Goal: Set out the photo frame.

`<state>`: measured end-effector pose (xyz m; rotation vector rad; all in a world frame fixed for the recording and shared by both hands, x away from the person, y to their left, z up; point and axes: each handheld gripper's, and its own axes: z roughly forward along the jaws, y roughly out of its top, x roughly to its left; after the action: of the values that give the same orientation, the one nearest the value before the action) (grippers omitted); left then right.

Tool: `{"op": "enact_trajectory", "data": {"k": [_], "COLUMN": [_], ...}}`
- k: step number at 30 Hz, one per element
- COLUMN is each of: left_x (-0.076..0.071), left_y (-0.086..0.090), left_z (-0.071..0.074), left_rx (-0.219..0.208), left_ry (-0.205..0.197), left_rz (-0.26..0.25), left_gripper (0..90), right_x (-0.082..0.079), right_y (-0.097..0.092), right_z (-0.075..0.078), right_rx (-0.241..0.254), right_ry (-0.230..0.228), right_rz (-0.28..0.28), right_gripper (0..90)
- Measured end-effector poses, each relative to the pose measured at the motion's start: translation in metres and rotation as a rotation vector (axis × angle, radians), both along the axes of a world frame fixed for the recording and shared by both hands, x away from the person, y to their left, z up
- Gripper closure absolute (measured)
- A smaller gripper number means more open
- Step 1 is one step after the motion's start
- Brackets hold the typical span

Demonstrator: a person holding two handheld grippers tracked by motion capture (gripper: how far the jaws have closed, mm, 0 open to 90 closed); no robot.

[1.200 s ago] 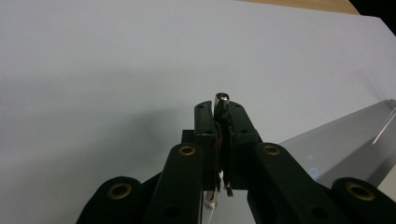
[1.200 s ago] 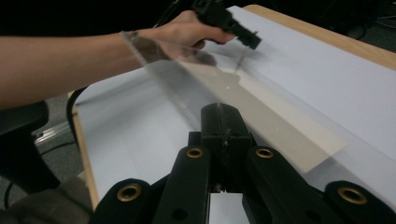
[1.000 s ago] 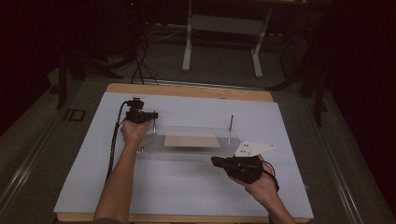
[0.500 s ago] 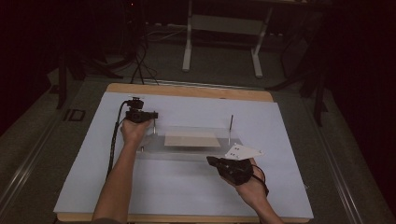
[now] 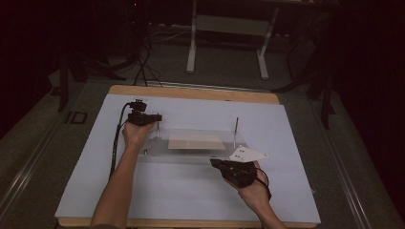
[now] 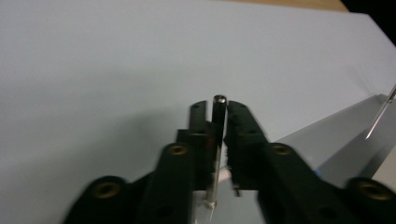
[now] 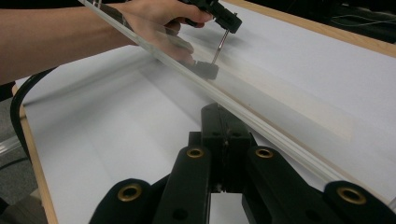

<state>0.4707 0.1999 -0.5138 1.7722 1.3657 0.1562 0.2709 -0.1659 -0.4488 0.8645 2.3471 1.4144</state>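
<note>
A clear acrylic plate (image 5: 191, 155) lies on the pale table sheet, with a tan rectangle (image 5: 196, 141) showing in it. Two thin metal rods stand upright on it, one at the left (image 5: 158, 130) and one at the right (image 5: 236, 128). My left gripper (image 5: 156, 118) has the top of the left rod (image 6: 217, 158) between its jaws (image 6: 218, 109). Those jaws have just been opening, and a slight gap shows beside the rod. My right gripper (image 5: 216, 164) is shut with nothing between its jaws (image 7: 223, 116), its tips at the plate's near edge (image 7: 261, 93).
The pale sheet (image 5: 191, 195) covers a wooden tabletop (image 5: 191, 93) whose edge shows at the back. A desk frame (image 5: 224, 43) and cables (image 5: 143, 67) stand on the dark floor beyond. The left hand and its gripper (image 7: 219, 14) are seen across the plate.
My right gripper has come down and a little to the left, up to the plate's near edge. My left hand has stayed at the left rod.
</note>
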Motion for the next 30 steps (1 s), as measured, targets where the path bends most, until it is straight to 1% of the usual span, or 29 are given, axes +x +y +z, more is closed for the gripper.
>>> {"op": "enact_trajectory", "data": {"k": [1,3,5,7,10,13,15,18,19,21,22,24,26,30], "left_x": [-0.001,-0.006,-0.011,-0.015,-0.023,-0.034,-0.041,-0.051,-0.054,-0.061,-0.063,-0.069,-0.074,-0.085], "left_y": [0.001,0.003,0.007,0.010,0.017,0.023,0.027,0.030,0.031,0.033,0.033,0.034,0.034,0.036], "left_z": [0.001,0.003,0.005,0.005,0.007,0.010,0.012,0.016,0.017,0.019,0.020,0.021,0.022,0.024], "left_rx": [-0.009,-0.033,-0.029,-0.035,-0.029,-0.009,-0.013,-0.015,-0.015,-0.004,0.000,0.010,-0.003,-0.010], "left_ry": [-0.014,-0.056,-0.078,-0.088,-0.111,-0.145,-0.168,-0.198,-0.198,-0.207,-0.210,-0.228,-0.238,-0.262], "left_rz": [-0.009,-0.020,-0.018,-0.014,-0.009,-0.016,-0.010,-0.027,-0.042,-0.072,-0.079,-0.090,-0.117,-0.143], "left_gripper": [75.5,73.4,71.0,70.7,70.1,69.6,69.1,68.6,69.0,72.3,72.3,72.3,72.9,74.5], "right_x": [0.000,0.001,0.002,0.002,0.003,0.004,0.005,0.006,0.006,0.007,0.008,0.009,0.009,0.012], "right_y": [0.000,0.000,0.000,-0.001,-0.002,-0.003,-0.003,-0.003,-0.003,-0.003,-0.002,-0.003,-0.003,-0.003], "right_z": [0.000,0.001,0.002,0.003,0.004,0.005,0.005,0.006,0.006,0.007,0.007,0.008,0.008,0.010], "right_rx": [0.003,0.006,0.010,0.011,0.013,0.017,0.019,0.018,0.020,0.020,0.020,0.021,0.023,0.027], "right_ry": [0.001,0.003,0.001,0.000,-0.004,-0.002,0.000,-0.002,-0.001,0.001,-0.001,-0.002,-0.003,-0.001], "right_rz": [-0.001,-0.002,-0.004,-0.007,-0.011,-0.018,-0.018,-0.021,-0.023,-0.025,-0.025,-0.024,-0.028,-0.031], "right_gripper": [90.0,90.0,90.0,90.0,90.0,90.0,90.0,90.0,90.0,90.0,90.0,90.0,90.0,90.0]}}
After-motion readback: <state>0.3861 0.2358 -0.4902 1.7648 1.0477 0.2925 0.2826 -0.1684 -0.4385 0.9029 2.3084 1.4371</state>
